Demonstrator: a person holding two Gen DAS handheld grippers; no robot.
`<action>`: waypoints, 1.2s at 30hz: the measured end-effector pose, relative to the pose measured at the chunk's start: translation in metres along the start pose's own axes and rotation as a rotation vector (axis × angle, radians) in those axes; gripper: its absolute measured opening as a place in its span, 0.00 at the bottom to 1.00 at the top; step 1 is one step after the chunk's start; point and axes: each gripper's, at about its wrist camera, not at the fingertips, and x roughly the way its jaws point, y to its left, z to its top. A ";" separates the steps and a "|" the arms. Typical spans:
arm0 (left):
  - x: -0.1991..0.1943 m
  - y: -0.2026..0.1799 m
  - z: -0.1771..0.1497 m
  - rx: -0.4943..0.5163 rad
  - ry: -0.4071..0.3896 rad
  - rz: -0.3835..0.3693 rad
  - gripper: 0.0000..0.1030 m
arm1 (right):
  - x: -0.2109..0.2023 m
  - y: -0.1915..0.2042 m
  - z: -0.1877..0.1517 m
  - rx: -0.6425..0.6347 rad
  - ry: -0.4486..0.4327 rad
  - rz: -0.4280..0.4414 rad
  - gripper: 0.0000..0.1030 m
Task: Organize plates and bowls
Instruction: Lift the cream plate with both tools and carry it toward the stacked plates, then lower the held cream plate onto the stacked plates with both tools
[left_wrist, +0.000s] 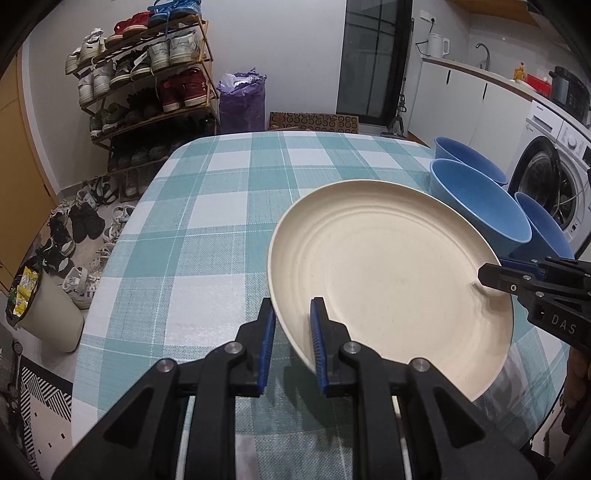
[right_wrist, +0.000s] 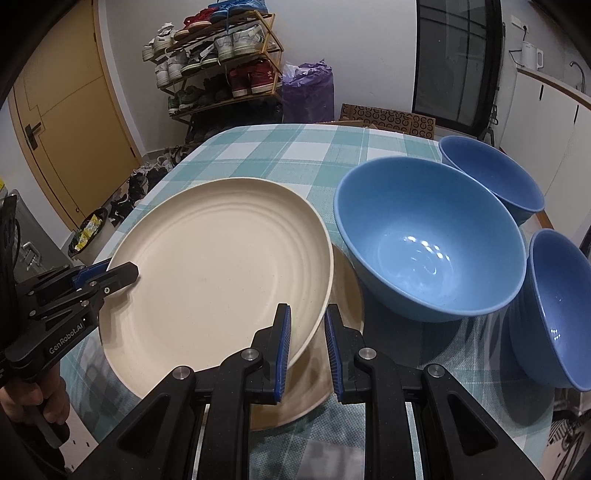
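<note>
A cream plate (left_wrist: 388, 280) is held tilted above the checked tablecloth (left_wrist: 207, 229). My left gripper (left_wrist: 293, 347) straddles its near left rim with a gap at each pad. My right gripper (right_wrist: 306, 347) straddles the opposite rim, also not clamped tight; its fingers (left_wrist: 495, 277) show in the left wrist view. In the right wrist view the plate (right_wrist: 221, 273) hovers over a second cream plate (right_wrist: 332, 362) lying on the table. Three blue bowls stand to the right: a big near one (right_wrist: 428, 236), a far one (right_wrist: 491, 173), and one at the right edge (right_wrist: 557, 306).
The table's left edge drops to a floor with shoes and a white bin (left_wrist: 48, 314). A shoe rack (left_wrist: 147, 81) stands behind. A washing machine (left_wrist: 554, 177) and counter are to the right of the table.
</note>
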 end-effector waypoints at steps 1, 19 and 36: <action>0.001 -0.001 0.000 0.002 0.001 -0.001 0.16 | 0.001 0.000 -0.001 -0.002 0.003 -0.004 0.19; 0.018 -0.010 -0.006 0.042 0.022 0.017 0.16 | 0.010 -0.003 -0.013 -0.016 0.020 -0.058 0.19; 0.028 -0.016 -0.011 0.063 0.039 0.022 0.17 | 0.014 -0.007 -0.018 -0.020 0.034 -0.091 0.19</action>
